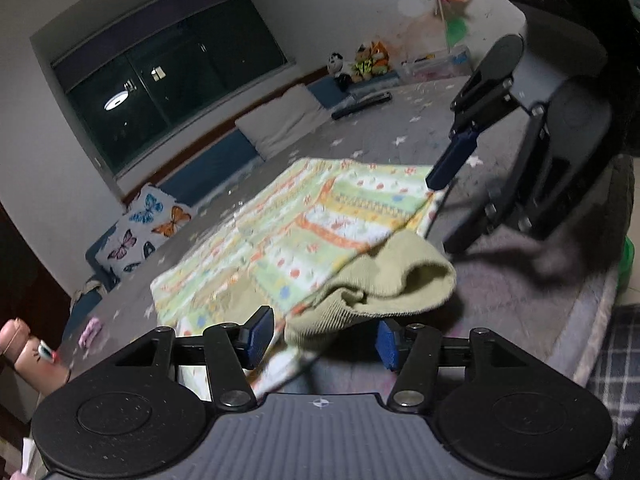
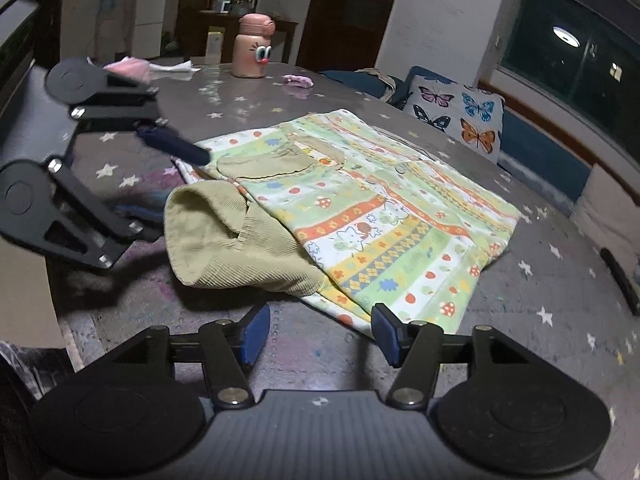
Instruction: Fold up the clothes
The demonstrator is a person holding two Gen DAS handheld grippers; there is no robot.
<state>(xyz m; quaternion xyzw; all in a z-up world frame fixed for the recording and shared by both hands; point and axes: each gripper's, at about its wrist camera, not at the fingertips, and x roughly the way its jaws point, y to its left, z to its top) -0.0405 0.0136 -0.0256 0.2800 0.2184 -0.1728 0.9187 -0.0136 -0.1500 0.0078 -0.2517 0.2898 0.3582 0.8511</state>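
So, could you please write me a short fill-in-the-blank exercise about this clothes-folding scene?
1. The patterned garment lies on a grey table cover printed with small white ____.
2. The cushion beyond the table is printed with ____.
3. The garment's ribbed cuff is plain ____ in colour.
4. The pads of the right gripper stand ____, pressing on no cloth.

Missing words: stars; butterflies; olive green; apart
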